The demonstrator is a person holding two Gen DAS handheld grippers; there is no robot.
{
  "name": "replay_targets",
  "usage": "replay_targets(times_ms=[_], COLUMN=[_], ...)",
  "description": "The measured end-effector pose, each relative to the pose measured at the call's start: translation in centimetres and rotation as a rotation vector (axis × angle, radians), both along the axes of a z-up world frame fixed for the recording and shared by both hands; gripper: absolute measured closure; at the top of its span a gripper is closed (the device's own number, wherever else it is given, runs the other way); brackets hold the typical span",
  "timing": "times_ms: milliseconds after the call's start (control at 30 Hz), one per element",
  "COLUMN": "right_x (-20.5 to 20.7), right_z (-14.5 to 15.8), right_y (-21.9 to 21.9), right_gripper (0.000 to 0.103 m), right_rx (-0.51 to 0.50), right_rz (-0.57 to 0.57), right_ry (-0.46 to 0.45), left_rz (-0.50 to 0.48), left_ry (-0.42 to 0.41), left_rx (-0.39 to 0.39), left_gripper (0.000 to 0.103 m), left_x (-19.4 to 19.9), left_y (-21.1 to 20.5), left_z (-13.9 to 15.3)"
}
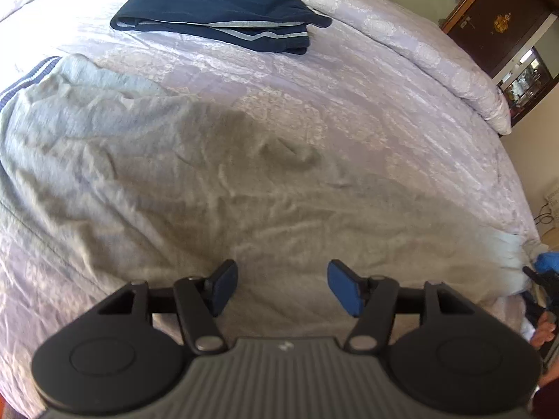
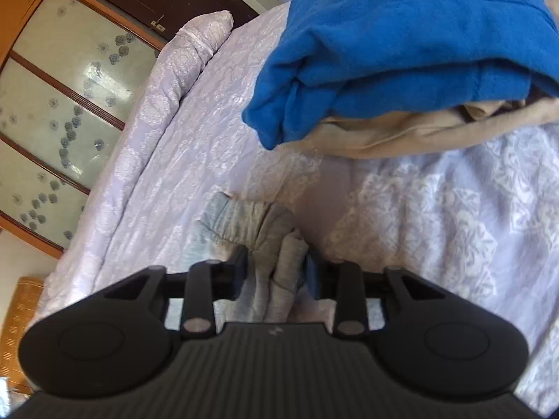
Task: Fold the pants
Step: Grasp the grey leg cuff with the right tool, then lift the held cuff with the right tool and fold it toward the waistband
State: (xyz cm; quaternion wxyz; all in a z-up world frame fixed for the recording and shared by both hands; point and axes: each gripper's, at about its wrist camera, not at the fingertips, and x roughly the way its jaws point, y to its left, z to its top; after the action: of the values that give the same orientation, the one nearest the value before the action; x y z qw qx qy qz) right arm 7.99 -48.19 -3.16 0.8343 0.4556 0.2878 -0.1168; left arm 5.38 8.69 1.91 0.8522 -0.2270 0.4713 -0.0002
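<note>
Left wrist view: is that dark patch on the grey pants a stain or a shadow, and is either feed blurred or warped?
Left wrist view: soft-edged shadow on the grey pants, probably no stain; sunlit bedspread looks washed out; fisheye bends the bed edge. Right wrist view: sharp at the bunched pants; blue garment slightly soft, wardrobe doors curved.

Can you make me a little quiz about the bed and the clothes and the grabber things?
1. True or false: the left gripper holds cloth.
2. What is bunched between the right gripper's fingers: A blue cloth, B grey pants, C quilt?
3. What colour are the folded pants far up the bed?

Key: 1 false, it is open above the grey pants; 2 B; 3 dark navy, with a pale stripe.
</note>
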Motion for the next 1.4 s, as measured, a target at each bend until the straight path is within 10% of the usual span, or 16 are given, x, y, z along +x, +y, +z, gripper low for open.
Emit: replay_targets(times_ms=[267,567,1400], right_x=[-0.6,0.3,0.3], right_z=[-0.1,0.4,-0.2], right_y=[0.9,2.2,2.8], right_gripper=[0.054,0.054,0.079], right_rx=[0.107,-0.003,-0.134], right_rz=[0.007,0.041,0.075], right_ry=[-0.012,0.010,0.023], left_rz=[-0.011,-0.046,-0.090], left_ry=[0.060,0.054,0.012], left_rx=[0.142,0.296,0.370], left_gripper=[0.040,0.034,0.025], left_x=[0.9,0.8,0.4], left_y=[-2.8,-5.1,-5.8], left_z=[-0.4,-0.9,-1.6])
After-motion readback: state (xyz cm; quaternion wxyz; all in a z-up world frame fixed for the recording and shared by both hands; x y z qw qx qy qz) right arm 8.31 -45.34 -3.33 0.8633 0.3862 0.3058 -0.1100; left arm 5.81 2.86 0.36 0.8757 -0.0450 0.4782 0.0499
